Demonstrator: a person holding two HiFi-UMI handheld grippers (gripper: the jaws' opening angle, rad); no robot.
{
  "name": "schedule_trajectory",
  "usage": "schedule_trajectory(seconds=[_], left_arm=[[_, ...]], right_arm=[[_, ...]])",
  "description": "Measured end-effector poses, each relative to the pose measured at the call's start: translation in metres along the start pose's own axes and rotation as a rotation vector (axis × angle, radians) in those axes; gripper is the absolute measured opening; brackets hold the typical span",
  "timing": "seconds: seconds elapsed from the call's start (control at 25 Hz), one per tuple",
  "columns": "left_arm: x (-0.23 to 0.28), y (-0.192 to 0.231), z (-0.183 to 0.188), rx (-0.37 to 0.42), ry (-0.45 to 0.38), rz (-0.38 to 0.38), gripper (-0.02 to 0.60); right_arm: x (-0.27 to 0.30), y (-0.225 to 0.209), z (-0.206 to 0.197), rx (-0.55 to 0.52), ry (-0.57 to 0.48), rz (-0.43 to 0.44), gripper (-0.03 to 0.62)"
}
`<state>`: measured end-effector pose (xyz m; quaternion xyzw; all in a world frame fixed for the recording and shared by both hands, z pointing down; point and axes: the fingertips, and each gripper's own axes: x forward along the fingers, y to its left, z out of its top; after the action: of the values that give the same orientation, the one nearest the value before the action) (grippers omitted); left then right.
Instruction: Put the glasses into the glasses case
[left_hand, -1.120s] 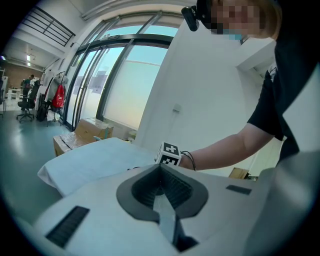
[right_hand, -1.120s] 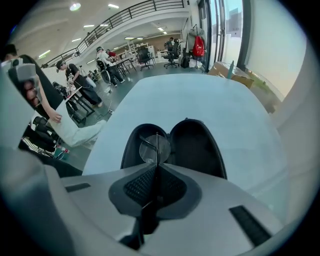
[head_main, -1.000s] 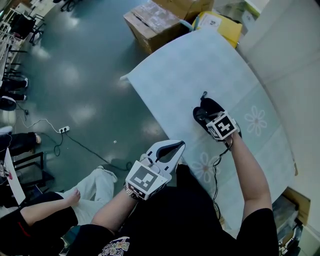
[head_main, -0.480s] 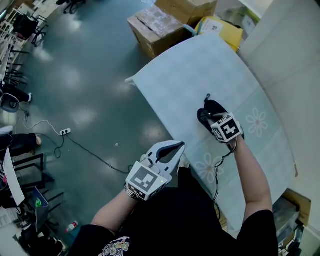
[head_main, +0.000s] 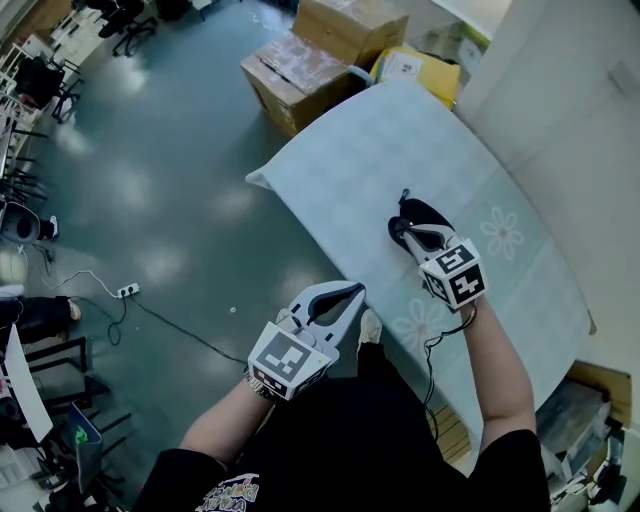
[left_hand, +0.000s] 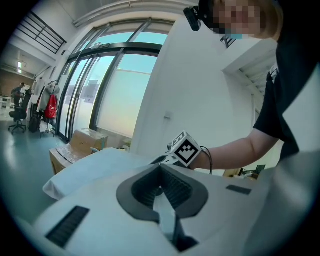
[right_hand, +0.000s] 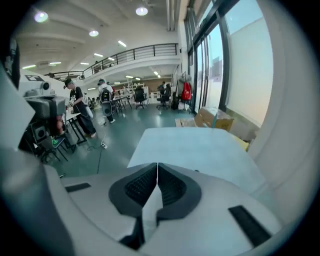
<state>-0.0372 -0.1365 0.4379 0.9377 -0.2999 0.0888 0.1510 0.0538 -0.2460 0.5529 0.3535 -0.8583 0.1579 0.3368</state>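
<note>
Starting from the glasses: none are seen in any view, so whether they're already packed can't be told. The glasses case (head_main: 420, 212) is taken to be the black rounded shape on the tabletop (head_main: 350, 150), roughly 2 o'clock from the middle of the head view, with a small pull loop at its 11 o'clock end. Open or zipped can't be told from this angle.

Right tool (right_hand: 157, 171): jaws shut pad to pad, nothing clamped. It is held low over the case's 5 o'clock end, nose pointed along the tabletop toward 11 o'clock; contact with the case can't be confirmed. Probable reason: the case is being pinned or nudged with closed jaws, or the tool is just parked over it. In its own view only bare cloth is seen ahead, so the case is judged to be under the nose, hidden by the tool body. Right forearm (head_main: 495, 370) is stretched out nearly straight from 5 o'clock, wrist level, marker cube (head_main: 455, 275) up.

Left tool (head_main: 350, 291): jaws also closed on nothing. It is held off the tabletop's near edge, toward the floor (head_main: 170, 180) side, at about 8 o'clock from the case and well apart from it. Elbow is tucked and the forearm is drawn in against the body. This reads as standby, clear of the right side's work.

Beyond the tabletop's far end, at 12 o'clock, cardboard boxes (head_main: 320, 50) are seen on the floor; not relevant to the task.
</note>
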Motion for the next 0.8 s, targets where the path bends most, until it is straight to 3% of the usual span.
schedule_trajectory(seconds=[0.2, 0.4, 0.8], left_arm=[[-0.013, -0.004, 0.013, 0.041, -0.028, -0.026, 0.028], [-0.035, -0.013, 0.030, 0.048, -0.062, -0.061, 0.028], [-0.065, -0.029, 0.035, 0.061, -0.081, -0.133, 0.028]], right_arm=[[-0.051, 0.024, 0.044, -0.010, -0.229, -0.073, 0.023], [-0.105, 0.051, 0.076, 0.047, -0.405, -0.156, 0.023], [-0.169, 0.117, 0.079, 0.138, -0.555, -0.267, 0.023]])
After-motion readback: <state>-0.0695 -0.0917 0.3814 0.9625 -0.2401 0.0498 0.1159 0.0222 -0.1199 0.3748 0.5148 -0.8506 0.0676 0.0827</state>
